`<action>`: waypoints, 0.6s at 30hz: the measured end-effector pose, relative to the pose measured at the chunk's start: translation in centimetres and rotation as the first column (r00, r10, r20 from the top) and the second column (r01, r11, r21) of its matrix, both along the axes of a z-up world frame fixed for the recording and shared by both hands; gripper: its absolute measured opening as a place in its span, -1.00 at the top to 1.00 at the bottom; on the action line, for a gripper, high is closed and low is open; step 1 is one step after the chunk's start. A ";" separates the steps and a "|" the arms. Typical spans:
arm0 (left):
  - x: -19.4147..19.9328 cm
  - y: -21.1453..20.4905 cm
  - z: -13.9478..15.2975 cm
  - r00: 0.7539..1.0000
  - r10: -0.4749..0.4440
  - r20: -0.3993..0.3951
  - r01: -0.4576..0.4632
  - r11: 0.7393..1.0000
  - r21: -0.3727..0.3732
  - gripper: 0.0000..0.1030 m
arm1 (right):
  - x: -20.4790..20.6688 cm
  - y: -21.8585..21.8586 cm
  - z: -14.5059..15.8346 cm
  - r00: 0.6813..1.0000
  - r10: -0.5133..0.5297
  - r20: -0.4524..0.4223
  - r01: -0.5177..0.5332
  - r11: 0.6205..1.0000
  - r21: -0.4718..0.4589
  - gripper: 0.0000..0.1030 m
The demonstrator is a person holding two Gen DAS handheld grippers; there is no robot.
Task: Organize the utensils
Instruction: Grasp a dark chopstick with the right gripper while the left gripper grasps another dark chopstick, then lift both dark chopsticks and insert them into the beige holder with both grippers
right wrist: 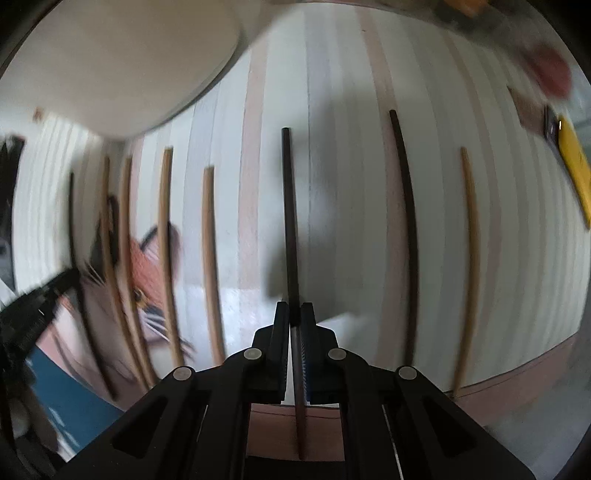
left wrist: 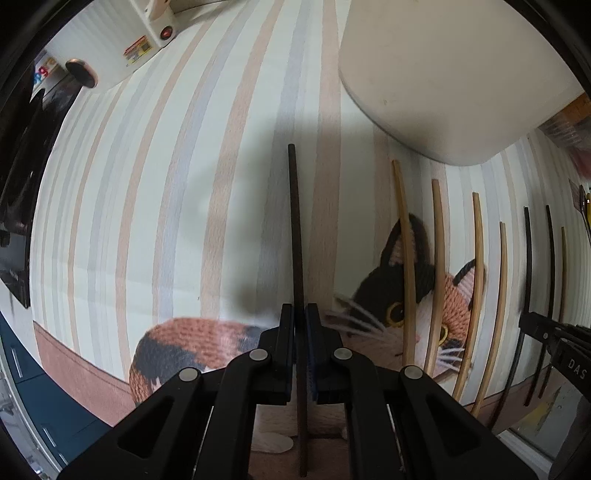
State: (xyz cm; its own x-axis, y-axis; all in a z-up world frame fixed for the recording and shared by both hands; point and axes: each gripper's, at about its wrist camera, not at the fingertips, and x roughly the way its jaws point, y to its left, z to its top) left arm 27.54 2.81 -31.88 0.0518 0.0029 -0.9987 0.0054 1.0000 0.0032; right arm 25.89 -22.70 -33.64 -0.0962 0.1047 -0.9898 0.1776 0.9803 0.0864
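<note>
My left gripper [left wrist: 300,310] is shut on a dark brown chopstick [left wrist: 295,229] that points away over the striped mat [left wrist: 166,184]. My right gripper [right wrist: 293,308] is shut on another dark brown chopstick [right wrist: 290,221], held the same way. Several light bamboo chopsticks [left wrist: 406,258] and dark chopsticks [left wrist: 526,280] lie side by side on the mat to the right in the left wrist view. In the right wrist view bamboo chopsticks [right wrist: 210,251] lie to the left, and a dark chopstick [right wrist: 408,229] and a bamboo one [right wrist: 469,258] lie to the right. The right gripper shows at the right edge of the left wrist view [left wrist: 546,332].
A white container [left wrist: 450,74] stands at the far end of the mat and shows in the right wrist view [right wrist: 118,62]. The mat has a cat picture [left wrist: 424,295]. A white appliance [left wrist: 155,33] is at the far left. A yellow object [right wrist: 574,170] lies far right.
</note>
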 end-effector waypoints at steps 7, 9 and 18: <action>1.8 -1.0 -0.1 0.999 -0.043 0.010 0.043 0.999 0.028 0.93 | 0.0 0.6 0.0 1.000 0.004 -0.017 -0.004 1.000 -0.002 0.87; 1.9 -1.2 -0.1 0.999 -0.052 0.011 0.052 0.998 0.038 0.93 | 0.6 1.4 -0.2 1.000 -0.001 -0.017 0.001 1.000 -0.009 0.87; 1.7 -2.5 0.1 0.998 -0.039 0.042 0.036 0.997 0.065 0.94 | 2.1 5.1 -1.4 1.000 -0.007 0.016 0.008 0.998 -0.064 0.88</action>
